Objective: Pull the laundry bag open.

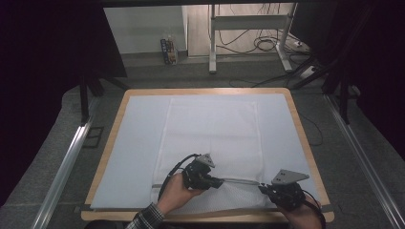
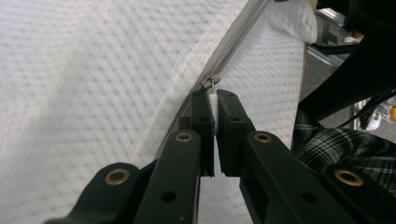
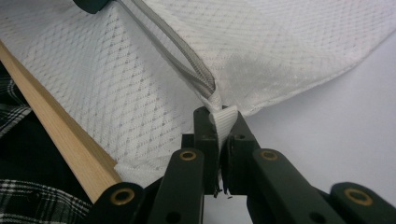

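Zipping: the step in hand looks like working the zipper of a white mesh bag; open or shut, I cannot tell.
Bag: flat on the white-covered table, zipper end near the person's edge.
Left gripper: fingers nearly closed, pinching a small white tab just below the slider.
Right gripper: fingers clamped on the white fabric loop at the zipper's end, at the bag's corner.
Next move: likely the right gripper anchors the corner while the left gripper draws the slider along the taut track, pulling in line with the teeth.
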Demonstrator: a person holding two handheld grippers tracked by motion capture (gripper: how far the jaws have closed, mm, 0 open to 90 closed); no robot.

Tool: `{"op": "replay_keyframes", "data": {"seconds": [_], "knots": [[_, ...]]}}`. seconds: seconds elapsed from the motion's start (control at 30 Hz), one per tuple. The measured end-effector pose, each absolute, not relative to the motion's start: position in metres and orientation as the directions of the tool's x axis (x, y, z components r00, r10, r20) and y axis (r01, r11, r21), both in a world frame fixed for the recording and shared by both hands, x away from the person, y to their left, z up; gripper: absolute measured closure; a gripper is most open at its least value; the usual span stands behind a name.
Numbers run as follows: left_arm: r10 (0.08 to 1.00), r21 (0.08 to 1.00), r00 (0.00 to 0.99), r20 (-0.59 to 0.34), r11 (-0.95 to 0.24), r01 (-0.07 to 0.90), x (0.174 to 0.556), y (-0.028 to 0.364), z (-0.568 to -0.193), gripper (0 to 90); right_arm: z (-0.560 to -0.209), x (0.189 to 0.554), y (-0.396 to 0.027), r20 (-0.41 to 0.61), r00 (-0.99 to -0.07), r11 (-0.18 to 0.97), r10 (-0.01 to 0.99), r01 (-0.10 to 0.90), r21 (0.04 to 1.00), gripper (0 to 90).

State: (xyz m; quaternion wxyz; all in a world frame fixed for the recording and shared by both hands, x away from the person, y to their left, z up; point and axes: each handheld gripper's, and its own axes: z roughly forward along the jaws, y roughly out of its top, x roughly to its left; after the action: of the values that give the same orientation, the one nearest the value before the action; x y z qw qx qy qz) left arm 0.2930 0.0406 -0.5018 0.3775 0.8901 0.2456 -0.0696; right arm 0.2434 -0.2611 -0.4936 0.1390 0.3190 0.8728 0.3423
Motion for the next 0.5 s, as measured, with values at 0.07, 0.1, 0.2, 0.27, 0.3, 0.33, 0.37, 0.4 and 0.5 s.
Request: {"op": "replay_keyframes", "data": {"seconds": [0.07,0.1,0.2,0.27,0.3,0.33,0.37,0.4,0.5], "knots": [[0.386,0.638,0.869,-0.309,-0.594,0.49,0.292,0.043,-0.502,87.0,-0.494,0.243,-0.26,-0.02,-0.761,0.562,0.648,0.46,0.687,85.3],[0.387,0.638,0.87,-0.305,-0.595,0.489,0.292,0.043,-0.501,87.1,-0.494,0.243,-0.26,-0.026,-0.762,0.566,0.647,0.457,0.686,85.3],[0.386,0.641,0.87,-0.307,-0.592,0.489,0.291,0.046,-0.5,87.0,-0.494,0.243,-0.261,-0.018,-0.763,0.562,0.646,0.459,0.688,85.3],[0.381,0.645,0.868,-0.318,-0.585,0.492,0.29,0.048,-0.5,87.0,-0.494,0.243,-0.261,-0.023,-0.764,0.565,0.644,0.456,0.687,85.4],[0.385,0.643,0.867,-0.316,-0.586,0.494,0.29,0.048,-0.5,87.0,-0.494,0.243,-0.26,-0.022,-0.765,0.565,0.644,0.456,0.687,85.4],[0.388,0.641,0.868,-0.309,-0.589,0.491,0.29,0.049,-0.5,87.0,-0.494,0.243,-0.26,-0.029,-0.763,0.568,0.645,0.455,0.686,85.4],[0.389,0.641,0.867,-0.312,-0.587,0.494,0.29,0.051,-0.5,87.0,-0.494,0.243,-0.26,-0.029,-0.763,0.568,0.646,0.455,0.686,85.4],[0.388,0.642,0.865,-0.32,-0.583,0.499,0.29,0.053,-0.5,87.1,-0.493,0.243,-0.261,-0.025,-0.762,0.566,0.647,0.458,0.686,85.4],[0.388,0.643,0.861,-0.328,-0.576,0.504,0.29,0.057,-0.501,87.1,-0.493,0.243,-0.261,-0.026,-0.763,0.566,0.646,0.456,0.687,85.4]]}}
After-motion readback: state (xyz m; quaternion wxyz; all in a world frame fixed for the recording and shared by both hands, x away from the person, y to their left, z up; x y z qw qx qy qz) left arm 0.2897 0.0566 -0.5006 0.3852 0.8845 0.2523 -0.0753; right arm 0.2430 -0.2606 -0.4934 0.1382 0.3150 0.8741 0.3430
